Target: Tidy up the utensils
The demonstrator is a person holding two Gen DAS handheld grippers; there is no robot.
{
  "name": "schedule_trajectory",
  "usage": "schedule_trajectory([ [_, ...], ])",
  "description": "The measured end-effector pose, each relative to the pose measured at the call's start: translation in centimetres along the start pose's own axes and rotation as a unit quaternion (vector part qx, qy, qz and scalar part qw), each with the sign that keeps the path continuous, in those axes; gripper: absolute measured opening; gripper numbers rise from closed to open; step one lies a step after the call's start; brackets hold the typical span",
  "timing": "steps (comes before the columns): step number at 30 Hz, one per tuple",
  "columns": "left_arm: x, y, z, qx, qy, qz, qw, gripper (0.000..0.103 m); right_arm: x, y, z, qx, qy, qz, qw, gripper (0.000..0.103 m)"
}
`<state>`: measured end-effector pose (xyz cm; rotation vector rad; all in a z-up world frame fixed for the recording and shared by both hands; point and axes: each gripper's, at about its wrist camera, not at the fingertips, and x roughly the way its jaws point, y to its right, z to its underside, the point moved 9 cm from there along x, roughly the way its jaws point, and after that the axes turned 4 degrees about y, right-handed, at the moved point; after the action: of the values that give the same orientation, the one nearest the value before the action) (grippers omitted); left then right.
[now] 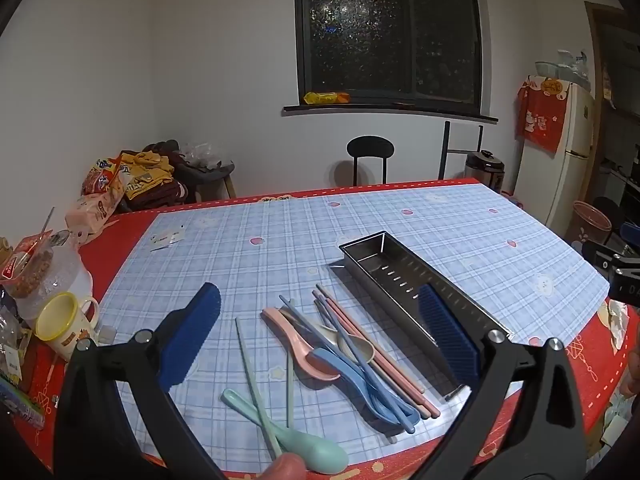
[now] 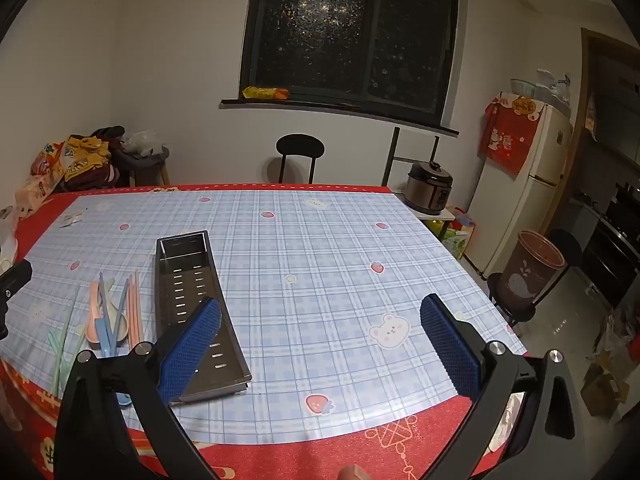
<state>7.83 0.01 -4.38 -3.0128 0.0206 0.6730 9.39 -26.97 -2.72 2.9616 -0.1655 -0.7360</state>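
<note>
A heap of pastel utensils [image 1: 344, 354] lies on the blue plaid mat: pink spoon [image 1: 294, 334], blue spoon [image 1: 352, 380], beige spoon [image 1: 356, 346], pink chopsticks [image 1: 384, 356] and blue chopsticks. A green spoon [image 1: 304, 452] and green chopsticks [image 1: 256, 384] lie nearer the front edge. To their right lies an empty steel slotted tray [image 1: 404, 280]. My left gripper [image 1: 320, 340] hangs open above the heap, holding nothing. My right gripper [image 2: 320, 340] is open over bare mat, its left pad [image 2: 192, 344] over the tray [image 2: 188, 280]. The utensils [image 2: 112, 316] show at the left.
Snack bags [image 1: 100, 196], a clear jar and a yellow mug [image 1: 64, 324] crowd the table's left edge. Beyond the table stand a black chair [image 2: 300, 152], a rice cooker [image 2: 430, 192], a fridge [image 2: 524, 184] and a brown bin [image 2: 532, 268] at the right.
</note>
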Motion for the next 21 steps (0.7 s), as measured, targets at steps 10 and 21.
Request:
schedule_trajectory([
  [10, -0.18, 0.04, -0.87, -0.004, 0.003, -0.006, 1.0, 0.098, -0.01, 0.13, -0.06, -0.002, 0.0, -0.003, 1.0, 0.098],
  [21, -0.22, -0.48, -0.53, -0.006, 0.007, 0.0, 1.0, 0.098, -0.34, 0.93, -0.56, 0.006, 0.002, 0.007, 1.0, 0.098],
])
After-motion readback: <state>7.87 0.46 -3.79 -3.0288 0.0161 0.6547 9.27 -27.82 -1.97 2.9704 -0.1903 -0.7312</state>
